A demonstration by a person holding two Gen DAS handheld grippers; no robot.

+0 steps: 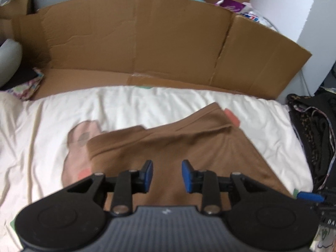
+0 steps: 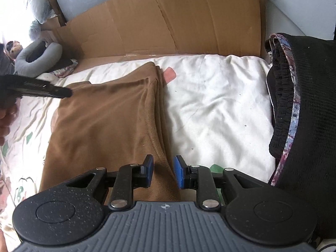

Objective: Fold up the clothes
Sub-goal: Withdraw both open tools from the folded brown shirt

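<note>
1. Now, one brown cloth (image 1: 168, 147) folded flat on white sheet (image 2: 220, 105); free sheet beside its right edge.
2. Two grippers, left gripper (image 1: 167, 175) and right gripper (image 2: 163, 171); both with fingers apart, gripping nothing.

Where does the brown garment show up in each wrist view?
Left wrist: the brown garment lies centre to lower right, just beyond the left gripper.
Right wrist: the garment fills the centre-left, its right edge running down between the right gripper fingers.
Shared landmark: the cardboard sheet standing behind the bed.
</note>
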